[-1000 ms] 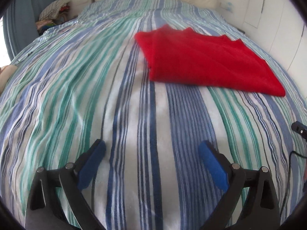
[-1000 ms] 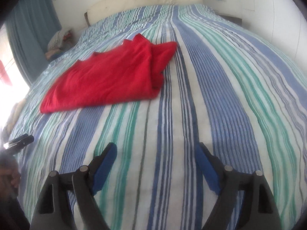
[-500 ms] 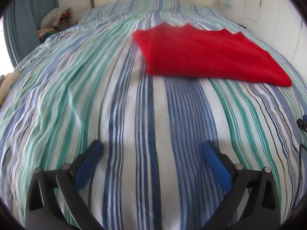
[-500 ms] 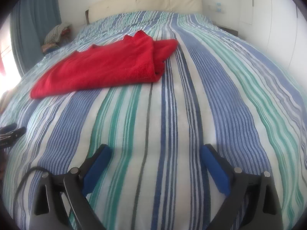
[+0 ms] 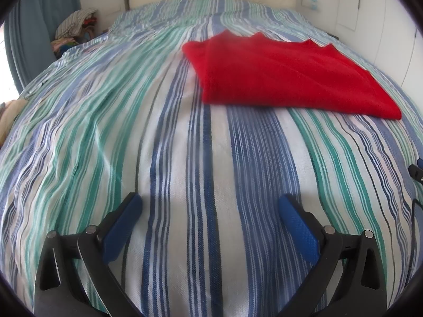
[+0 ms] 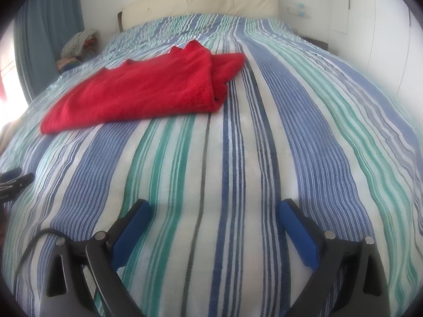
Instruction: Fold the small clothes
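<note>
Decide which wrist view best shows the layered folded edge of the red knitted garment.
The right wrist view: the red knitted garment shows its stacked layers at its right end. The left wrist view shows mostly its flat top.

Clothes pile [image 5: 76, 30] blurred, indistinct.

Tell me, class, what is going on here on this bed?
A person holds a two-finger gripper in each hand over a striped bedspread. A red garment lies folded flat on the bed, further up toward the headboard. Neither gripper touches it: the left gripper and the right gripper are both open and empty, low over bare bedspread short of the garment. A pile of other clothes sits beside the bed near the curtain.
</note>
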